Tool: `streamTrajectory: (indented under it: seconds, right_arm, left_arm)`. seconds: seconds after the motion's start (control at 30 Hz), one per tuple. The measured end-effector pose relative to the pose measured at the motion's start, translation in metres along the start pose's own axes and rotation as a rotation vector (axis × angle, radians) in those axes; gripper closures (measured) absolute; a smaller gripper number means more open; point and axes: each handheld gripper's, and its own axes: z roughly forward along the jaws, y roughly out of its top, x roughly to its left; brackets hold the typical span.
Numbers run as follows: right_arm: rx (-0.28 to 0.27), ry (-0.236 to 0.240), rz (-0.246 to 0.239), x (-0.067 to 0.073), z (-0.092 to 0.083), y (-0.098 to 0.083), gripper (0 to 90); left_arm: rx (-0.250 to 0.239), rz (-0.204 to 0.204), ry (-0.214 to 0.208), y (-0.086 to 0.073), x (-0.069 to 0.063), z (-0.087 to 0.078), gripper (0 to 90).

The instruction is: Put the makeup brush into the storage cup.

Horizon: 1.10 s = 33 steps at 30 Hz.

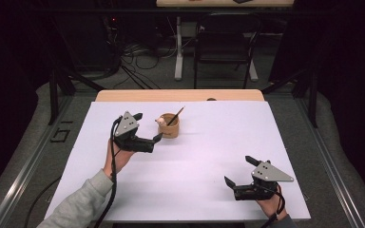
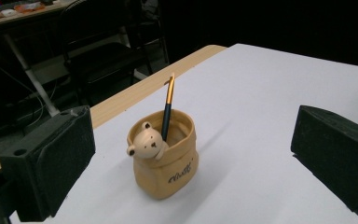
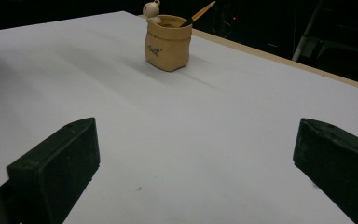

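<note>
Your left tool (image 1: 147,128) stands spread, empty, just beside the bear-faced pot (image 1: 169,126) where the pen (image 1: 176,116) leans; your right tool (image 1: 241,172) rests spread, well apart on the counter (image 1: 204,156).

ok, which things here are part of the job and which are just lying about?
In the job:
- bear-shaped pen pot
- pencil standing in the pot
- left claw, open, beside the pot
- right claw, open, holding nothing

Lying about:
- white table cover
- black chair behind the table
- cables on the floor
</note>
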Motion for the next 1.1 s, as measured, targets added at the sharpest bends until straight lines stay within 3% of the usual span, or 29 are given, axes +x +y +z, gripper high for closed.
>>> streamTrajectory:
  seconds: [0.2,0.47,0.73,0.93,1.1]
  right_arm:
    - [0.000,0.002,-0.004,0.000,0.000,0.000,0.0]
    - [-0.001,0.003,-0.005,0.000,0.000,0.000,0.0]
    - [0.003,0.003,-0.004,0.001,0.001,0.000,0.0]
    - [0.003,0.003,-0.004,0.001,0.001,0.000,0.0]
    - [0.004,0.002,-0.009,0.001,0.001,0.000,0.0]
  left_arm:
    - [-0.012,0.009,0.011,-0.005,-0.003,-0.022,0.0]
    - [-0.030,-0.007,0.031,-0.019,-0.008,-0.050,0.0]
    - [-0.012,-0.031,0.035,-0.041,-0.017,-0.064,0.0]
    - [0.004,-0.074,0.031,-0.058,-0.021,-0.072,0.0]
    - [-0.023,-0.105,0.055,-0.071,-0.026,-0.079,0.0]
